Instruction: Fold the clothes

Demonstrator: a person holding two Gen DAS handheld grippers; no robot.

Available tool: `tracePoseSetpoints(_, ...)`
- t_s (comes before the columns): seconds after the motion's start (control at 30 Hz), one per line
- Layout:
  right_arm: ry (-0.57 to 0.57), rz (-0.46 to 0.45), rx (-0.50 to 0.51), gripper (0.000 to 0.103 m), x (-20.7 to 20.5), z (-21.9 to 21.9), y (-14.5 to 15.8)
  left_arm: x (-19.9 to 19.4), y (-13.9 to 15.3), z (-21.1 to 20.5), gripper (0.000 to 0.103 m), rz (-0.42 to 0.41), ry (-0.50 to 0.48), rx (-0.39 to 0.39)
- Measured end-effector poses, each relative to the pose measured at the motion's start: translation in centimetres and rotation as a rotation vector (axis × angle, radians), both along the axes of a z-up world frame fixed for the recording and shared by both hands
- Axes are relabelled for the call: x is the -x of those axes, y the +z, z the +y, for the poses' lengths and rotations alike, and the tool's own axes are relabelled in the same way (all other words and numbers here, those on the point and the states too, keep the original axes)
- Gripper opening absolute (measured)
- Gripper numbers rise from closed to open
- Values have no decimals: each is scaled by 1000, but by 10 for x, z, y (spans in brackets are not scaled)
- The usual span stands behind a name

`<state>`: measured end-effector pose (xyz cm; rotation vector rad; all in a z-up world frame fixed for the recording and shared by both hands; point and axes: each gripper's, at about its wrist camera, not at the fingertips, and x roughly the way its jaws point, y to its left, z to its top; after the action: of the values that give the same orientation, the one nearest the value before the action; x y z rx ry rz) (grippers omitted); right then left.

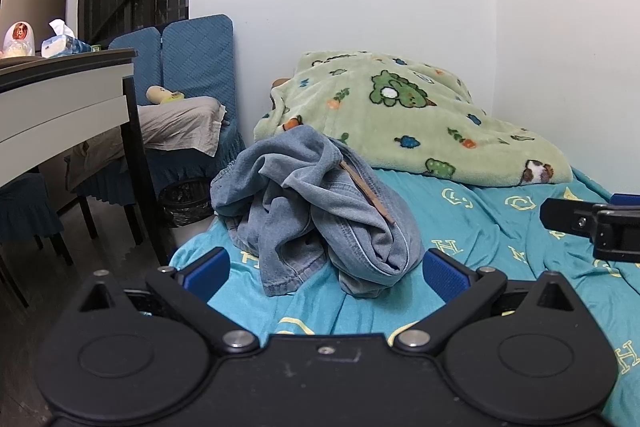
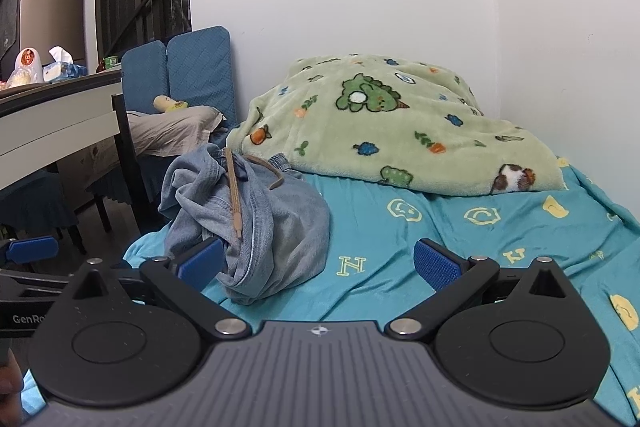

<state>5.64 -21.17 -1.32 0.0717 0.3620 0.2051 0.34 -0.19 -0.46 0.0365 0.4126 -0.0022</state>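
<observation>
A crumpled pair of light-blue denim shorts (image 1: 316, 211) with a tan drawstring (image 1: 366, 193) lies in a heap on the turquoise bedsheet (image 1: 480, 227). My left gripper (image 1: 326, 273) is open and empty, its blue pads on either side of the heap's near edge, just short of it. In the right wrist view the shorts (image 2: 256, 223) lie left of centre. My right gripper (image 2: 318, 261) is open and empty, its left pad (image 2: 200, 261) close to the heap, the right one over bare sheet. Each gripper shows at the edge of the other's view.
A green cartoon blanket (image 1: 400, 115) is piled at the far end of the bed against the white wall. A table (image 1: 60, 99) with a tissue box, blue-covered chairs (image 1: 192, 67) and a black bin (image 1: 186, 201) stand left of the bed.
</observation>
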Motion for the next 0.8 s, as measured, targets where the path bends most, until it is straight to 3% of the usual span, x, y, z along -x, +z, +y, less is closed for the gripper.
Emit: tracePoseSetpoints(0.8,-1,5,-12,103,0,-3,0,-1,-1,0,103,11,-1,2)
